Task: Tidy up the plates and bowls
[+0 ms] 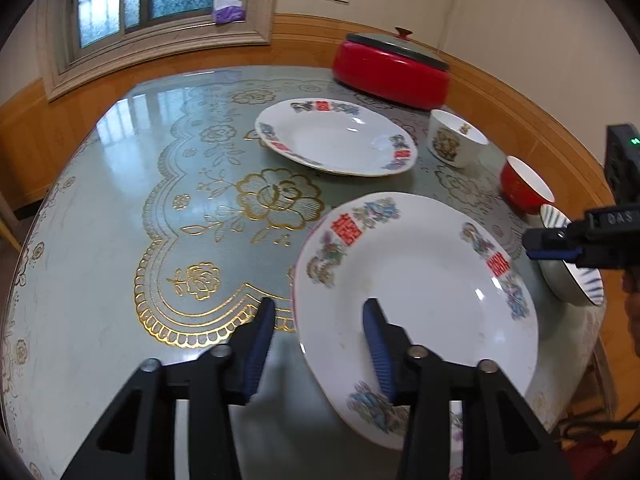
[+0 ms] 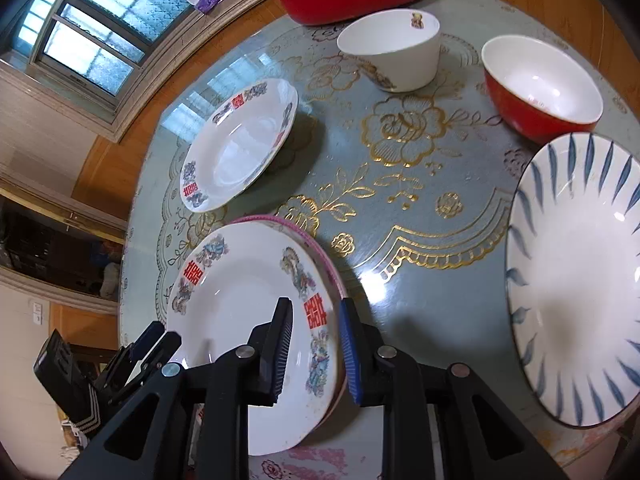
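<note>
Both claws (image 1: 320,322) (image 2: 316,322) agape astride plate (image 1: 420,304) rim

Black gripper (image 1: 319,332), ribbed blue pads (image 1: 260,344)

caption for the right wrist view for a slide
Right tool open astride the rim of the near patterned plate, stacked on a pink-rimmed plate.
</note>
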Tool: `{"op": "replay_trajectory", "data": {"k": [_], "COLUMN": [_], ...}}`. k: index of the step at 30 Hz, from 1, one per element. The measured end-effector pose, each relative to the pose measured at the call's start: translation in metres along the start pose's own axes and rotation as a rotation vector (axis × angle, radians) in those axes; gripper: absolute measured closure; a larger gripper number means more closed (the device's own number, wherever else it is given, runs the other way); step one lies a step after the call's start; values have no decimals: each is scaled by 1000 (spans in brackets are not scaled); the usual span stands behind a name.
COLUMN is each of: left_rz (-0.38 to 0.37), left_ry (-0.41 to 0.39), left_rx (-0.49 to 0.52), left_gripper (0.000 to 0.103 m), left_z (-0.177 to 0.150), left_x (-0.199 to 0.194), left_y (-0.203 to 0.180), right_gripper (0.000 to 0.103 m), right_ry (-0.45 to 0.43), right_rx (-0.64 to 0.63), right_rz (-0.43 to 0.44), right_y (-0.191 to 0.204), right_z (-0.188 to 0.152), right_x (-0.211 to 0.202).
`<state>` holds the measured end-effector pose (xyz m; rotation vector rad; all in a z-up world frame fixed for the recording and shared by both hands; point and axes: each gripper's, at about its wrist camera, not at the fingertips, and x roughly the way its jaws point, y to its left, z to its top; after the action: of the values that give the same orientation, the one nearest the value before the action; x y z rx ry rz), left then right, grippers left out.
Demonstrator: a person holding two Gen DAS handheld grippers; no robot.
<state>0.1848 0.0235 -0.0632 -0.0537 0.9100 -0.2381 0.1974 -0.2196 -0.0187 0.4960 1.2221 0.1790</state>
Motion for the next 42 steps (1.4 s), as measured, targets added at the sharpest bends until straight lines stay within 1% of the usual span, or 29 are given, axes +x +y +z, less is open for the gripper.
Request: {"op": "replay_trajectory", "data": {"k": [1,4,5,6,7,10,13,15,17,19,21,22,23,27,30,35,39,42], "left_rz": [6,32,40,31,4,-12,-18,-5,12,53,89,98,97,92,98,119,106,90], "left_ry": [-1,-13,-17,-15,2,18,26,18,-14,-48,-64,-57,-38,16,12,7,14,35], "left_rx": [13,48,53,56,52,56,60,55,36,16,6,6,10,8,4,13,-3,7], "left_gripper": [74,76,81,85,90,90,91,90,90,90,89,85,84,84,85,86,86,83], "left_z": [-1,-3,-2,-2,-1,1,2,3,6,8,9,9,8,0,-3,-1,1,3], "left_x": [-1,-4,-4,-4,-1,6,10,9,2,-5,-8,-7,-3,7,7,10,11,11], "left_y": [-3,-9,-11,-11,-12,-19,-23,-23,-20,-14,-7,-5,-3,-5,-6,-9,-6,-6], "right_gripper": [79,79,80,82,86,93,95,96,96,96,96,96,96,95,95,95,95,91], "right_ry": [5,33,43,51,58,53,49,49,42,31,27,25,25,42,52,43,49,67], "right_rx": [-2,-1,-6,-14,-25,-63,-60,-60,-58,-61,-58,-60,-67,-80,-82,-103,-105,-81], "right_rz": [-5,-10,-10,-10,-8,-43,-40,-35,-34,-38,-39,-39,-40,-38,-38,-45,-45,-27], "right_y": [0,-3,-3,-1,0,2,0,-1,-1,-1,-1,-1,-1,1,2,4,5,1], "right_z": [0,-4,-6,-8,-10,-14,-14,-14,-13,-11,-8,-7,-6,-4,-5,-3,-1,-1], "right_x": [1,6,9,13,16,21,23,25,25,25,24,25,24,27,28,28,29,28]}}
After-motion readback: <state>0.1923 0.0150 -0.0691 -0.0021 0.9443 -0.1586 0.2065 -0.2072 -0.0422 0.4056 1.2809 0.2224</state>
